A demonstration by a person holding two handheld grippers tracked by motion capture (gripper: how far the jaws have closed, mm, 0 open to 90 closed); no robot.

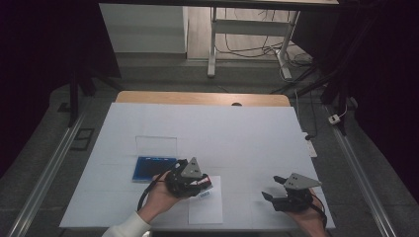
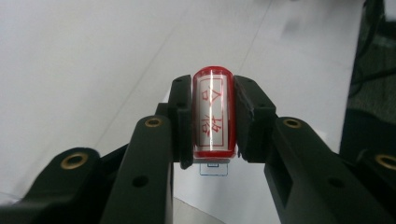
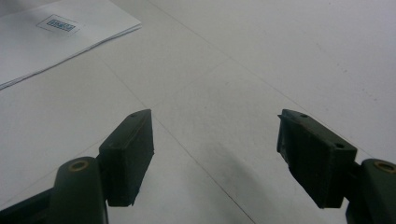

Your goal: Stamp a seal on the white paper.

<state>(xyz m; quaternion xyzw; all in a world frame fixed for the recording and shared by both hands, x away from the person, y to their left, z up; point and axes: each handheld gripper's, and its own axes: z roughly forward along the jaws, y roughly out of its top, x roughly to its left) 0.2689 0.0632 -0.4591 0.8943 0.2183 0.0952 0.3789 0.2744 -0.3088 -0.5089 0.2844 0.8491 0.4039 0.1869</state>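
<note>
Both fingers (image 2: 180, 121) of the left gripper (image 2: 212, 116) press against the sides of a red stamp (image 2: 213, 114), one pad on each flank, so the stamp sits clamped squarely between them. Its body is a short rounded cylinder with a red rim and a clear window over a white label printed with red characters, and it stands lengthwise along the jaws, its rounded top level with the fingertips. Just below the stamp's lower end, in the left gripper view, a small blue-edged square mark (image 2: 215, 169) shows on the paper beneath.

From the high view, the left gripper (image 1: 206, 181) is held in the person's left hand (image 1: 158, 197) over the near part of the white table cover (image 1: 247, 133), with its tips over the upper edge of a white sheet of paper (image 1: 205, 210) that bears a small blue printed mark (image 1: 205, 195). To the left of that gripper lies a blue ink pad (image 1: 149, 168) in a clear case with its transparent lid (image 1: 156, 145) standing open behind it.

Well apart to the right, the right gripper (image 1: 272, 188) rests low over the cover in the person's right hand (image 1: 309, 219). Its jaws stand wide apart with nothing between them, bare table cover showing in the gap in the right gripper view (image 3: 215, 140), and the sheet of paper (image 3: 42, 46) lies off to the upper left there.
</note>
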